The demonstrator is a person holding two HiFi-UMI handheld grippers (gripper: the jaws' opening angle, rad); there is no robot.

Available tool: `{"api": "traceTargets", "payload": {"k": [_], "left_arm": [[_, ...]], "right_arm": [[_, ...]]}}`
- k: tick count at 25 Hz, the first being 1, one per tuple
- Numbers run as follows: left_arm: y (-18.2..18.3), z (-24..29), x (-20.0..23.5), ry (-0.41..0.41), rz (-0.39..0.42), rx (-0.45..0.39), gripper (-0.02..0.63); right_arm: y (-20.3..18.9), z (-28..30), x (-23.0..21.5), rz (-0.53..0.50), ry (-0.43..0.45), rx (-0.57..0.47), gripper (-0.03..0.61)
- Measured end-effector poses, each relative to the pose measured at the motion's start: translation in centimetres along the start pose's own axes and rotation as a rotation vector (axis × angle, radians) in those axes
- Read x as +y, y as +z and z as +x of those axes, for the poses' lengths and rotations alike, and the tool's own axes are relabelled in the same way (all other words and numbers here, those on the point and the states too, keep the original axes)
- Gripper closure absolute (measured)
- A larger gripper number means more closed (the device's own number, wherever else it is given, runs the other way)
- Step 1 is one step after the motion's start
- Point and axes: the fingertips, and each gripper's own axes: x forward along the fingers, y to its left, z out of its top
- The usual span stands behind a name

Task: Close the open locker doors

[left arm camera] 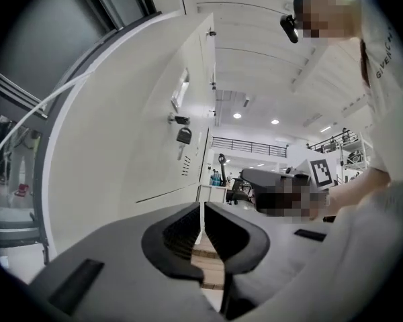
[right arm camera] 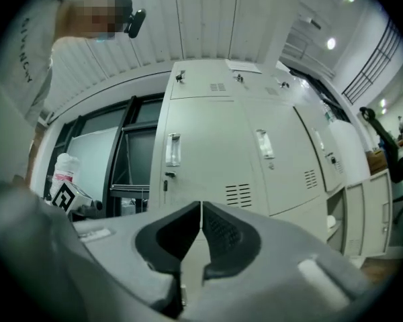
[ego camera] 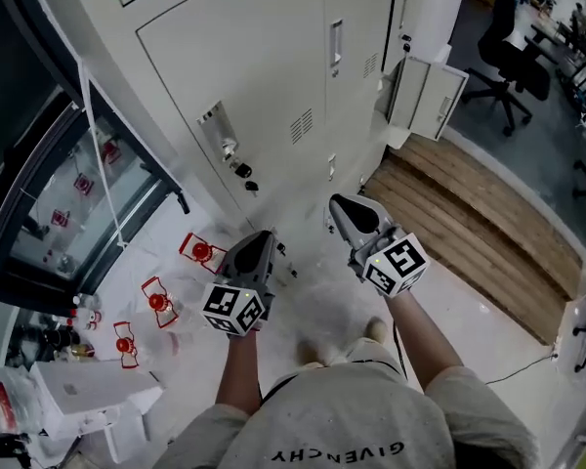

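Observation:
A bank of pale grey lockers (ego camera: 264, 76) stands in front of me. Most of its doors are flush, among them the one with a keyed lock (left arm camera: 183, 135) close on my left. One small lower door (ego camera: 427, 94) hangs open at the far right end, and its open compartment (right arm camera: 336, 215) shows in the right gripper view. My left gripper (ego camera: 262, 234) (left arm camera: 201, 210) is held level near the lockers, jaws shut with nothing between them. My right gripper (ego camera: 338, 203) (right arm camera: 201, 210) points at the locker fronts, also shut and holding nothing. Neither touches a door.
A glass-fronted cabinet (ego camera: 68, 193) stands left of the lockers, with red-and-white items (ego camera: 200, 252) on the floor before it and white boxes (ego camera: 88, 394) nearer me. A wooden platform (ego camera: 469, 223) lies right of the lockers. An office chair (ego camera: 508, 57) stands beyond it.

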Motion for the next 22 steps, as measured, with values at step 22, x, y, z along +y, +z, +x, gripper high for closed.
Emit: {"api": "traceTargets", "payload": {"k": [22], "left_arm": [[-3.6, 25.9, -21.3, -0.189, 0.004, -0.007, 0.597]], "right_arm": [[3.8, -25.4, -28.0, -0.045, -0.325, 0.028, 0.575]]}}
